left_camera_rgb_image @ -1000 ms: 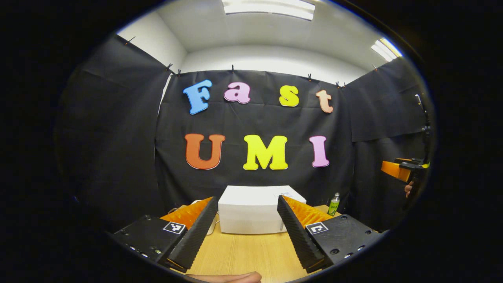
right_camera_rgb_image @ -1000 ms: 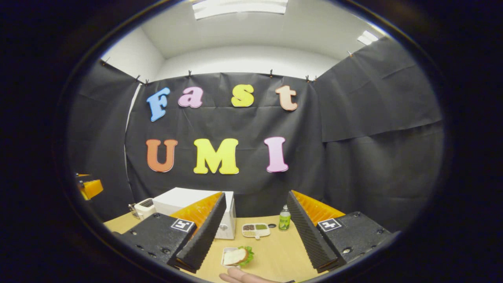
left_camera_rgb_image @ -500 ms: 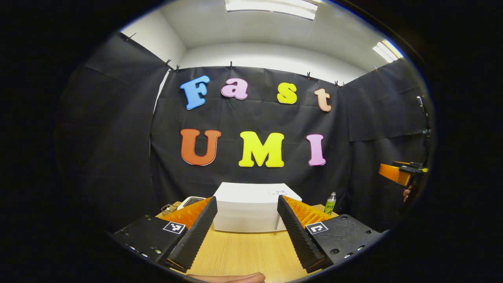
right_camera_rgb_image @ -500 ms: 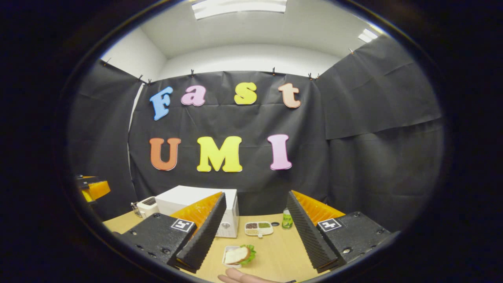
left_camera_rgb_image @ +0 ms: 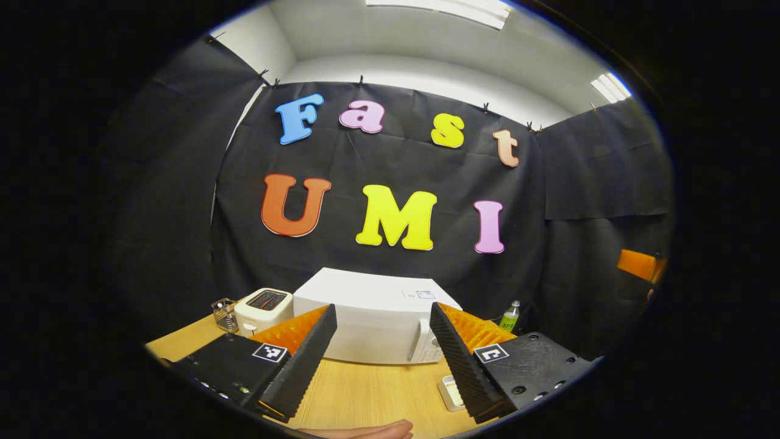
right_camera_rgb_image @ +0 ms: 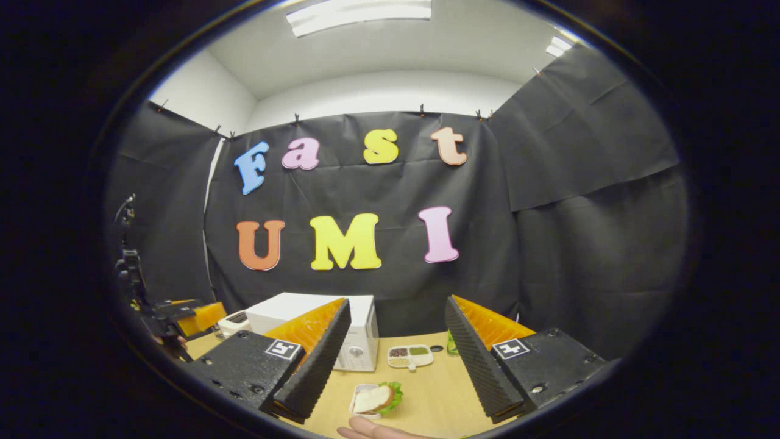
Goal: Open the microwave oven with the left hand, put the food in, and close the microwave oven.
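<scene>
A white microwave oven (left_camera_rgb_image: 372,317) stands on the wooden table (left_camera_rgb_image: 365,396) with its door shut; the right gripper view also takes in the microwave oven (right_camera_rgb_image: 359,341). My left gripper (left_camera_rgb_image: 381,353) is open and held in the air in front of it, some way off. A sandwich with lettuce on a small white tray (right_camera_rgb_image: 373,399) lies near the table's front. My right gripper (right_camera_rgb_image: 393,356) is open above and short of it, with nothing between its fingers. The left gripper (right_camera_rgb_image: 195,317) appears at the left edge of the right gripper view.
A white toaster (left_camera_rgb_image: 263,308) and a small wire basket (left_camera_rgb_image: 224,312) stand left of the microwave. A green bottle (left_camera_rgb_image: 509,317) stands to its right, and a divided dish of grains (right_camera_rgb_image: 410,355) lies beside it. A person's fingers (right_camera_rgb_image: 372,430) show at the bottom edge.
The left gripper has swung so that the toaster and the microwave's front come into its view. The right gripper has shifted slightly, and the left gripper now shows larger in its view.
</scene>
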A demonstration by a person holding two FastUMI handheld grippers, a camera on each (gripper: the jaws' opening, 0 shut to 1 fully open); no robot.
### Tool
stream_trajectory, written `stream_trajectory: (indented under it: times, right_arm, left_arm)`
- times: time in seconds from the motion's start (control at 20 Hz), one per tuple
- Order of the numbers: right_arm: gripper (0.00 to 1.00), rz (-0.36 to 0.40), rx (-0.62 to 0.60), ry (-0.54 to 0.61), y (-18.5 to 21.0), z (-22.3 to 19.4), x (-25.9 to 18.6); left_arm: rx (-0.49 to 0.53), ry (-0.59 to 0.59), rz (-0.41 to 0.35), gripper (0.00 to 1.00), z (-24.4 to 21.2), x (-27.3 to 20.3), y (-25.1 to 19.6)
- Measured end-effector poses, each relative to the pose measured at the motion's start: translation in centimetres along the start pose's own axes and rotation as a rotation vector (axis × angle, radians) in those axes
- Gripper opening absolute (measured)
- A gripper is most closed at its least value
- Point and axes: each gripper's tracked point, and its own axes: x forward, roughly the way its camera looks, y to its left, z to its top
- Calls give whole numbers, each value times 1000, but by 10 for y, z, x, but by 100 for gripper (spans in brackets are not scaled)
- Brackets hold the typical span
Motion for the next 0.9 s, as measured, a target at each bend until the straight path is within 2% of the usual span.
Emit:
stream_trajectory:
  times: [0.15, 0.2, 0.25, 0.3, 0.45, 0.65, 0.9]
  right_arm:
    - [99, -8, -12, -12, -17, 3, -1]
    - [92, -12, -6, -18, -22, 3, -2]
    - [92, -14, 0, -21, -28, 4, -3]
    - [99, -17, -1, -26, -33, 3, -4]
    - [99, -18, -7, -27, -44, -2, -7]
    - [99, -8, 12, -2, -64, -20, -3]
    - [99, -50, 46, -2, -105, -41, 9]
  left_arm:
    - [28, 17, 11, 95, -34, 34, -9]
    - [36, 38, 5, 95, -50, 44, -13]
    - [40, 63, 2, 95, -67, 54, -19]
    - [41, 80, -1, 95, -81, 65, -24]
    - [56, 81, -33, 96, -109, 97, -45]
    - [113, 70, -13, 95, -146, 143, -57]
    - [132, 124, -16, 95, -188, 188, -76]
